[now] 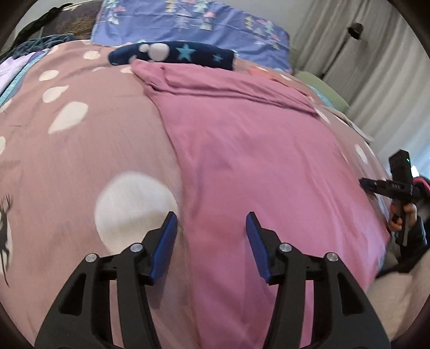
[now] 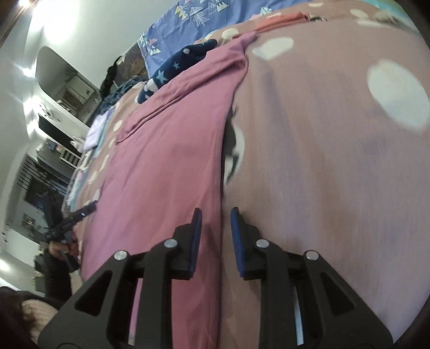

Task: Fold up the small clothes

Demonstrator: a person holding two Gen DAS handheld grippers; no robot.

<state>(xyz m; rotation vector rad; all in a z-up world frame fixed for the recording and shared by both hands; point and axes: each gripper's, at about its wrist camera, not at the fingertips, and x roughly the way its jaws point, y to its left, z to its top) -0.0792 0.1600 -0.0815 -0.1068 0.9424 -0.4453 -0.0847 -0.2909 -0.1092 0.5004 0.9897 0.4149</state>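
1. My left claw (image 1: pixel 212 228) is spread wide, blue ribbed pads on black angular arms w/ silver rivets; nothing between the pads.
2. It hangs over the near left edge of the pink garment (image 1: pixel 255 150): one pad over the duvet (image 1: pixel 67 150), the other over the pink cloth.
3. My right claw (image 2: pixel 216 222) is parted only a little, a narrow gap, empty. It straddles the garment's right edge, left pad over pink, right pad over duvet.
4. Garment: soft matte pink knit, laid mostly flat and long across the bed, w/ shallow creases. At the far end a layer is folded over, giving a raised ridge w/ stacked edges.
5. Duvet: dusty mauve woven cotton, big white blobs and a dark deer print at the left edge of the left view. A dark patch w/ white shows from under the garment's right edge; can't tell what it is.
6. Beyond the garment lies a navy fleece piece (image 1: pixel 172 55) w/ pale blue stars and white pompoms, fuzzy, rolled long.
7. Behind that, a blue pillow (image 1: pixel 188 24) w/ triangle tree prints.
8. Room: grey pleated curtains (image 1: pixel 376 67) on the right of the left view; white shelving and a dark screen on the left of the right view. Both views blurred.
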